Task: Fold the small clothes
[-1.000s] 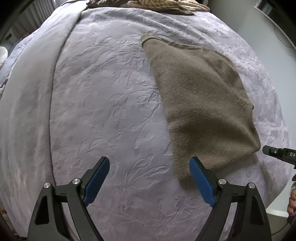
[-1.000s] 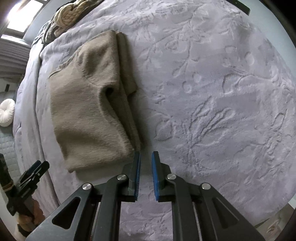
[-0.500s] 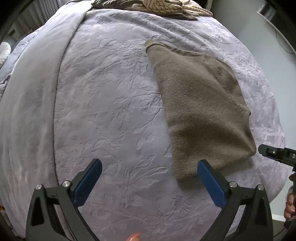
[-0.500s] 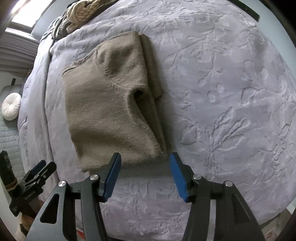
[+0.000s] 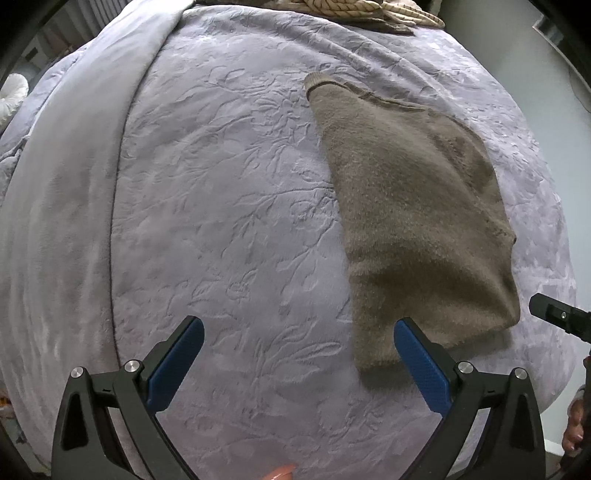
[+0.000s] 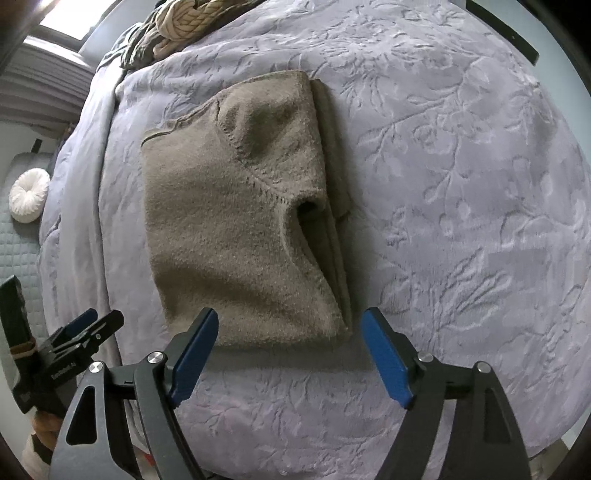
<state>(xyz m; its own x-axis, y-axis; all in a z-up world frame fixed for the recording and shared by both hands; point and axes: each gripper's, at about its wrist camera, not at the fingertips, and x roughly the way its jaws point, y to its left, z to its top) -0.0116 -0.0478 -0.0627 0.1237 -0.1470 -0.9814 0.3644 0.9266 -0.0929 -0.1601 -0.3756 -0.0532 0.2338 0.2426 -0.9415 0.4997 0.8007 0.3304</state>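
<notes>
I had the left gripper (image 5: 299, 354) spread wide and empty over the lilac bedspread (image 5: 221, 221). My right gripper (image 6: 288, 350) was opening, nothing between its jaws. The folded tan sweater (image 6: 236, 229) lay flat near the bed's near edge.

Right gripper (image 6: 290, 345) jaws opening from shut, nothing between; left gripper (image 5: 299, 356) jaws wider than before

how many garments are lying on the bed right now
2 clear. A folded brown sweater lies flat on the lavender bedspread, just beyond the right gripper, whose jaws are opening. A cream knit piece sits bunched at the far edge; darker fabric beside it may be more.
</notes>
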